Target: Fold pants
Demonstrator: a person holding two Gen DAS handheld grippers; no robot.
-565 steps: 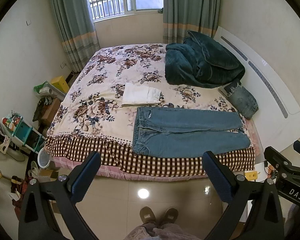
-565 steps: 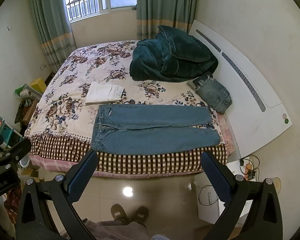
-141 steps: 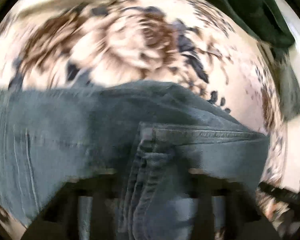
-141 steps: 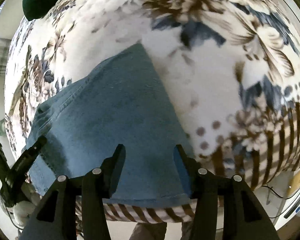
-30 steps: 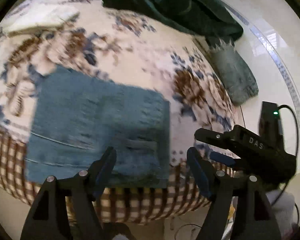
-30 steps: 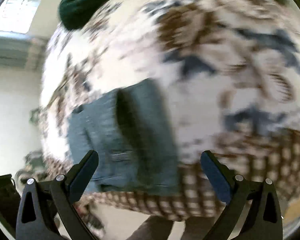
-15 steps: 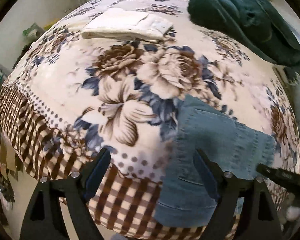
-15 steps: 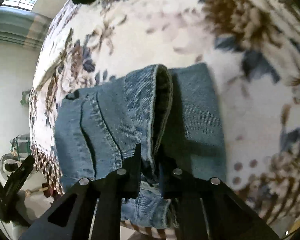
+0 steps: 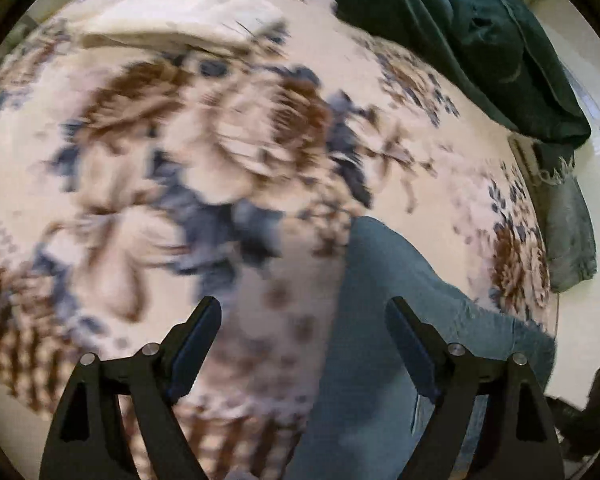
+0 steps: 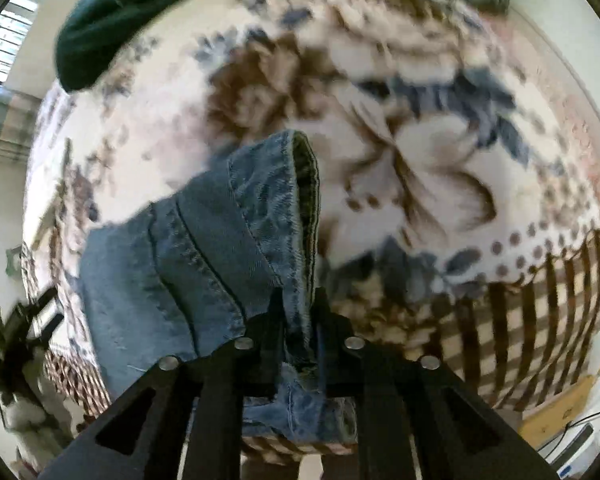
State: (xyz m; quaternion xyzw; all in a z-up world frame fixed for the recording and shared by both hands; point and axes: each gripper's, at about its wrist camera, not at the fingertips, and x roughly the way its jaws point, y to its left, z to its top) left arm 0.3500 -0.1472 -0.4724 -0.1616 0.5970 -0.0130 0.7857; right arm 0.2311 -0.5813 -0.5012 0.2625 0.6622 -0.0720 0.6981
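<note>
The folded blue jeans (image 10: 204, 256) lie near the front edge of the floral bedspread (image 10: 420, 168). My right gripper (image 10: 298, 312) is shut on the jeans' thick folded edge, which stands up between its fingers. In the left wrist view the jeans (image 9: 404, 320) lie at the lower right. My left gripper (image 9: 302, 320) is open and empty just above the bedspread (image 9: 180, 184), with its right finger (image 9: 410, 344) over the jeans' left edge.
A folded white garment (image 9: 168, 20) lies at the far left of the bed. A dark green blanket (image 9: 468, 36) is heaped at the far right, with another folded pair of jeans (image 9: 568, 232) beside it. The checked bed border (image 10: 540, 300) hangs at the front.
My right gripper has lifted the pinched jeans edge and shifted it left over the fold. My left gripper has moved closer to the bed and the jeans, still open.
</note>
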